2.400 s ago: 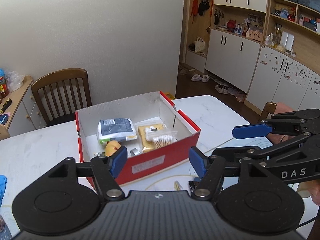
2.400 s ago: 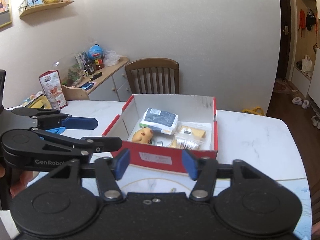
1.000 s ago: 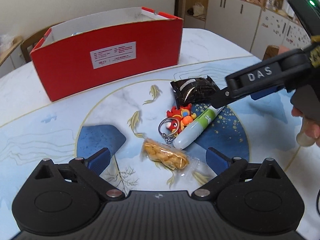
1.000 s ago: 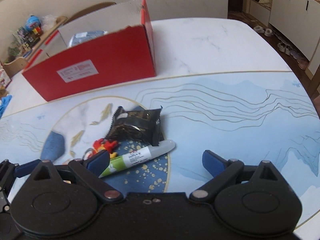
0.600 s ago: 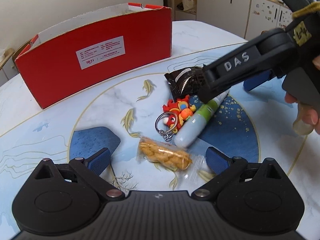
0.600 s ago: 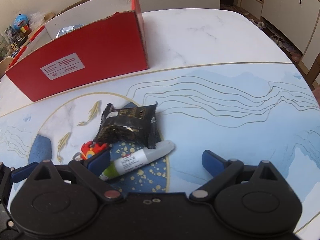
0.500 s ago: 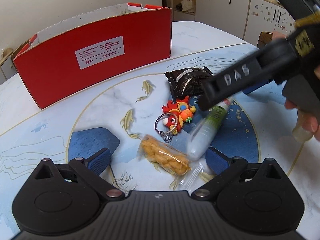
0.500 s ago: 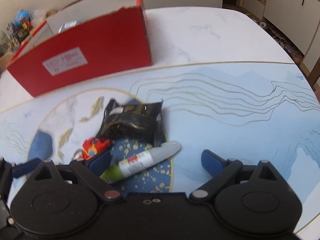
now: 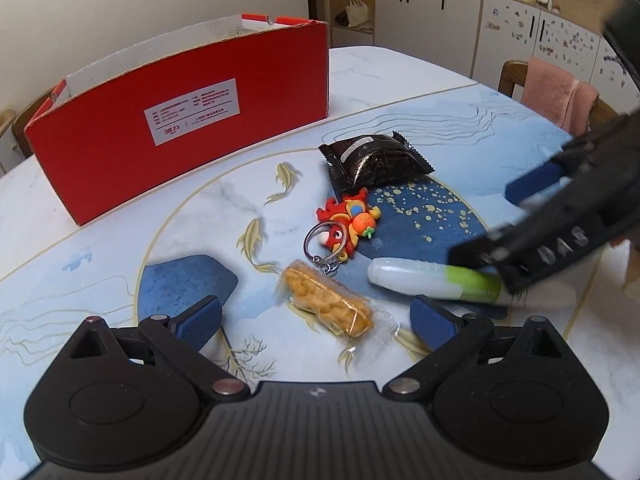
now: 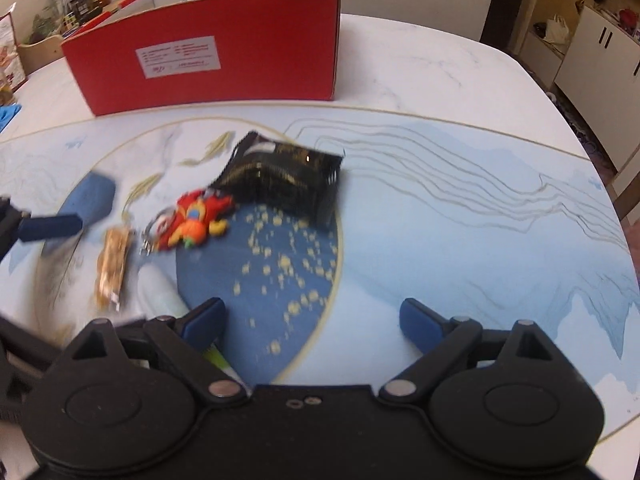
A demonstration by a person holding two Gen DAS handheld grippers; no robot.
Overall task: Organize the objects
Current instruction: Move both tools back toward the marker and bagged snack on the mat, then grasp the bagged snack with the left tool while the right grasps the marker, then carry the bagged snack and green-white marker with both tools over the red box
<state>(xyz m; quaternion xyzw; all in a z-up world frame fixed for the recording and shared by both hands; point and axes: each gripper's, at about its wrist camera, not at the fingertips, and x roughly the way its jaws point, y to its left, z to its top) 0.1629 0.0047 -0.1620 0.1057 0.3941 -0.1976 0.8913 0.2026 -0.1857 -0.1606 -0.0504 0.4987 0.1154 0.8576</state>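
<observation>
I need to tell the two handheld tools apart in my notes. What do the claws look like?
Both are matte black plastic with blue ribbed pads on their fingers, round pivot discs and silver rivets. The left claw has a ribbed black body. The right claw has a smooth body and white "DAS" lettering along its side arm. No cables or sleeves are visible.

A home dining room. A marble-look dining table [image 9: 400, 76] with a blue painted pattern fills the foreground. Behind it stand white cupboards [image 9: 436, 20] covered in stickers, a wooden chair draped with a pink towel [image 9: 556, 94], and a cluttered sideboard [image 10: 52, 36].
</observation>
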